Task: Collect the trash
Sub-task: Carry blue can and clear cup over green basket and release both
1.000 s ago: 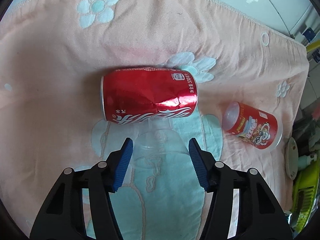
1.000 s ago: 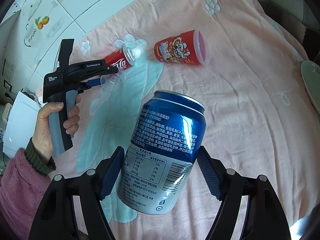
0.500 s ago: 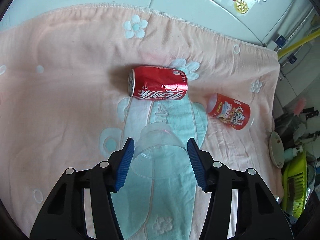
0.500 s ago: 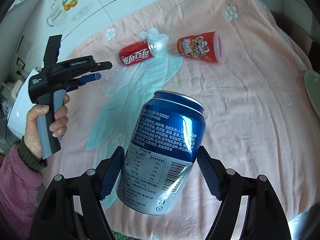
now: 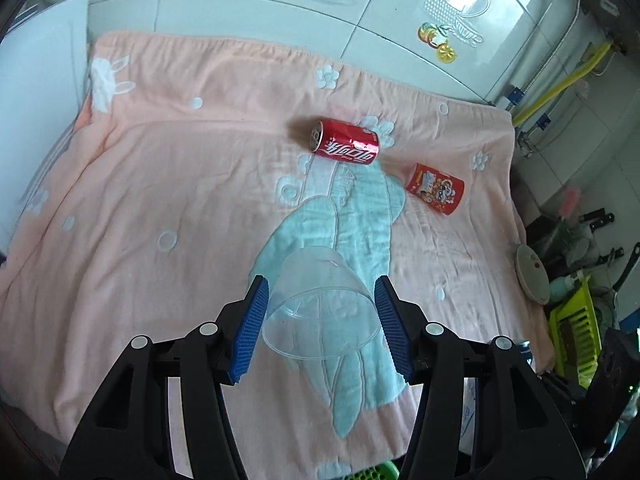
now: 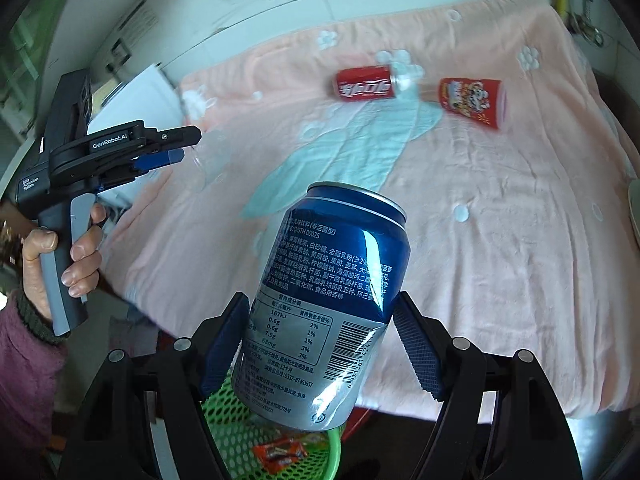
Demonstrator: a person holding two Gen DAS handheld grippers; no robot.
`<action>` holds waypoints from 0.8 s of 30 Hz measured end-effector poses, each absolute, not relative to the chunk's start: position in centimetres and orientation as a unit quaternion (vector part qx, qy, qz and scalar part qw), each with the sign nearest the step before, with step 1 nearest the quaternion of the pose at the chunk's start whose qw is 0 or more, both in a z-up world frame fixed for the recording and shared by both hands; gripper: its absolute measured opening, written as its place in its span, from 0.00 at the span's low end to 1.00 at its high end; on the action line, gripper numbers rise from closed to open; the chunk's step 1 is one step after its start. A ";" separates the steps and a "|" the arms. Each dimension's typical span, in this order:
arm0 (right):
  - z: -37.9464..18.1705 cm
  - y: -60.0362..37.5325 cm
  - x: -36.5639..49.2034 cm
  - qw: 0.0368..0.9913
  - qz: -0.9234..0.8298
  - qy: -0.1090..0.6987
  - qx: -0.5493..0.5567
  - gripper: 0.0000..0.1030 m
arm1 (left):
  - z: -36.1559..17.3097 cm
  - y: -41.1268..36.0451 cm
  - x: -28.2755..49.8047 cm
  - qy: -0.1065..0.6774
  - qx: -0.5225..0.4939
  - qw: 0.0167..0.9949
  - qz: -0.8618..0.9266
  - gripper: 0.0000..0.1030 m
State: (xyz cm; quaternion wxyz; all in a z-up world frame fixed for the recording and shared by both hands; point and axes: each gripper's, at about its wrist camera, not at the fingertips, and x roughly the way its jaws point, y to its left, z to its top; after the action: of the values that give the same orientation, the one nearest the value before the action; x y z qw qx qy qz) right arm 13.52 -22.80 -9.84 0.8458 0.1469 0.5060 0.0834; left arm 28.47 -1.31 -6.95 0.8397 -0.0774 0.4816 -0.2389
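Observation:
My left gripper (image 5: 320,320) is shut on a clear plastic cup (image 5: 320,304) and holds it above the pink towel (image 5: 160,200). My right gripper (image 6: 320,344) is shut on a blue drink can (image 6: 332,292), held tilted above a green mesh basket (image 6: 280,440). A red cola can (image 5: 346,147) lies on its side on the towel, far from both grippers. A red printed paper cup (image 5: 436,188) lies to its right. Both show in the right wrist view too: the cola can (image 6: 364,83) and the paper cup (image 6: 472,100). The left gripper (image 6: 176,148) appears there at the left.
The green basket holds a red wrapper (image 6: 280,450) below the table's front edge. A white plate (image 5: 532,276) and a yellow-green rack (image 5: 576,336) sit to the right of the towel. A white board (image 5: 40,92) stands at the left. A tiled wall (image 5: 320,8) is behind.
Both grippers have pulled back and up from the towel with their loads. The cola can and paper cup look smaller and farther. The green basket has come into the right wrist view.

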 end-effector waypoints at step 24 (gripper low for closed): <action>-13.0 -13.7 4.1 0.817 0.187 0.543 0.060 0.60 | -8.3 8.5 7.7 0.475 -0.091 0.856 -0.184 0.53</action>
State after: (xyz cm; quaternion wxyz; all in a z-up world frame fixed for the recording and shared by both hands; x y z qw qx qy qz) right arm 4.10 -13.69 -12.98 0.8167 0.0598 0.5425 0.1874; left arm 7.67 8.52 -8.30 0.8557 -0.0908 0.4750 -0.1843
